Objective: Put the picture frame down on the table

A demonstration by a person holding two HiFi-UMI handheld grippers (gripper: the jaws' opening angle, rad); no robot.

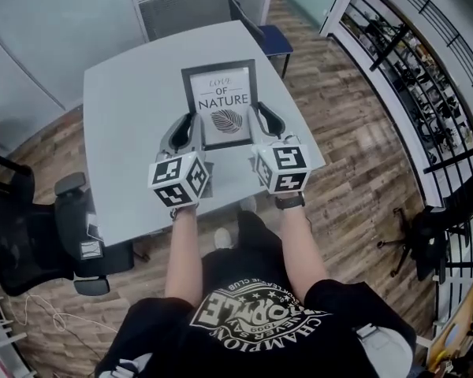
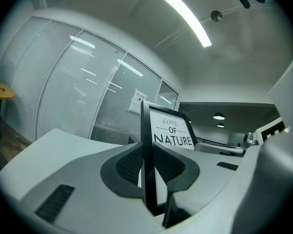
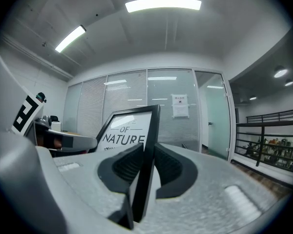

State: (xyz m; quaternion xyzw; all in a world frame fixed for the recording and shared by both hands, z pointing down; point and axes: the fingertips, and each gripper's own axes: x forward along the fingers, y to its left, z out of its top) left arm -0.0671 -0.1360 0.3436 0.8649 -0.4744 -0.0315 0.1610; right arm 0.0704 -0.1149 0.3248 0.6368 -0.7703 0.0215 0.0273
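Note:
A black picture frame (image 1: pixel 222 105) with a white print reading "love of nature" and a leaf is held above the grey table (image 1: pixel 126 132), face up toward me. My left gripper (image 1: pixel 191 128) is shut on the frame's left edge (image 2: pixel 145 160), and its dark pads press both sides of the black rim. My right gripper (image 1: pixel 264 120) is shut on the frame's right edge (image 3: pixel 147 169). Across the frame, the left gripper view catches the right gripper (image 2: pixel 273 130), and the right gripper view catches the left gripper (image 3: pixel 63 140).
A blue chair (image 1: pixel 268 38) stands at the table's far side and a black office chair (image 1: pixel 39 227) at its left. Wooden floor surrounds the table. A black railing (image 1: pixel 426 77) runs along the right. Glass partition walls (image 3: pixel 151 106) close the room behind.

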